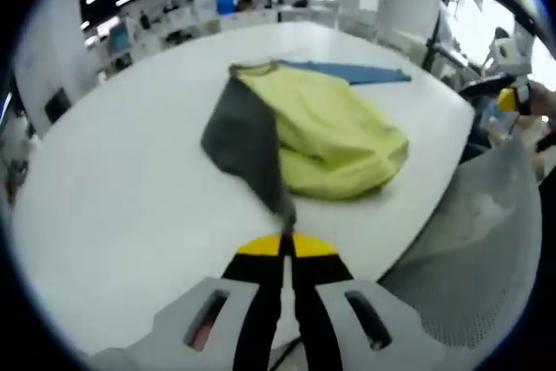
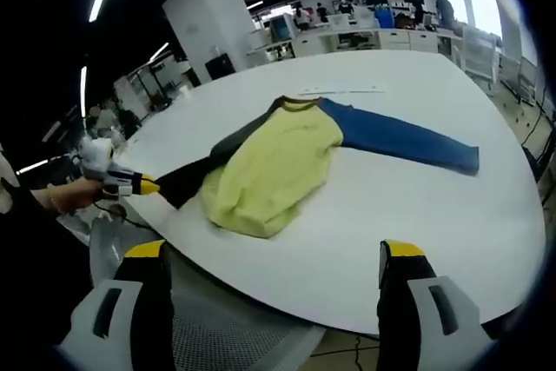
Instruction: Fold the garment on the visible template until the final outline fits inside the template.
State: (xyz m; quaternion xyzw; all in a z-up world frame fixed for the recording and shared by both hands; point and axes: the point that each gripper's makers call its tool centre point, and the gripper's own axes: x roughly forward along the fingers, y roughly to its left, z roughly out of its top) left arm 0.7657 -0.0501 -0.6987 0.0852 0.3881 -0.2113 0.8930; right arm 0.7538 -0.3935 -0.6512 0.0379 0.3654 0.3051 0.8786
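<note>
A long-sleeved garment lies crumpled on the white table (image 1: 130,180): yellow body (image 1: 334,141), dark grey sleeve (image 1: 248,145), blue sleeve (image 1: 360,73). My left gripper (image 1: 287,242) is shut on the tip of the grey sleeve, which stretches from the body towards the table edge. In the right gripper view the yellow body (image 2: 269,167) is bunched mid-table, the blue sleeve (image 2: 404,141) lies flat to the right, and the grey sleeve (image 2: 195,175) runs to the left gripper (image 2: 143,186), held by a hand. My right gripper (image 2: 274,254) is open, off the table's near edge, holding nothing.
A grey mesh chair back (image 1: 482,241) stands against the table edge, below my right gripper (image 2: 226,327). A thin pale strip (image 2: 340,90) lies on the table (image 2: 417,215) beyond the collar. Desks, shelves and people fill the far background.
</note>
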